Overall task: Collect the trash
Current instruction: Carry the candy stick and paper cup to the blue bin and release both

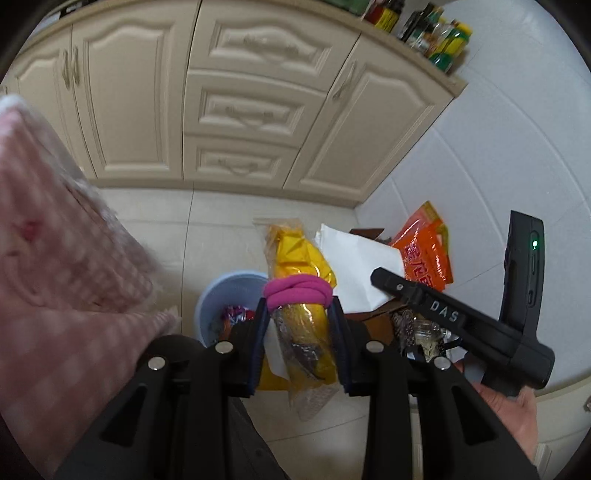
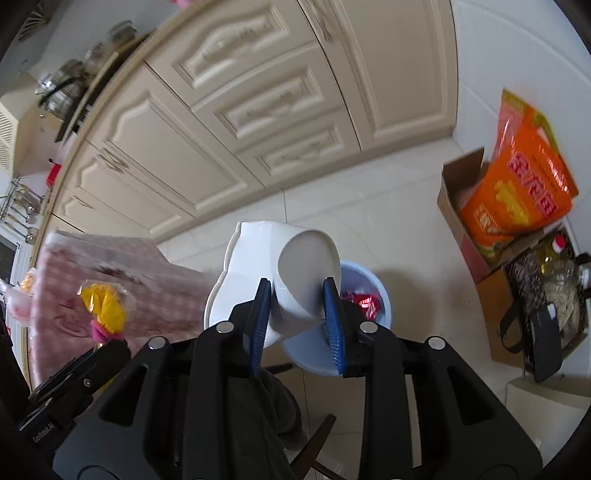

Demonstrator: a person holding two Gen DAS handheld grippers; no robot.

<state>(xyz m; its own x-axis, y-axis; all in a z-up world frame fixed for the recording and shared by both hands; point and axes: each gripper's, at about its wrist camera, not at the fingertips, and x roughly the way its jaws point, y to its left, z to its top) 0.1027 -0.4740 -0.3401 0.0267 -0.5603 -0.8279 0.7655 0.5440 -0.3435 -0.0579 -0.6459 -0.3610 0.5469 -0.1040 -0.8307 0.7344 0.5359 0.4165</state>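
Note:
My left gripper is shut on a yellow plastic bag tied with a pink band, held above the floor; it also shows in the right wrist view. My right gripper is shut on a white paper container, tilted over a light blue bin. The bin holds red and shiny wrappers. The white container and the right gripper's body show to the right in the left wrist view.
Cream kitchen cabinets stand behind. A pink checked cloth covers a table on the left. A cardboard box with an orange bag sits against the white wall at right. Bottles stand on the counter.

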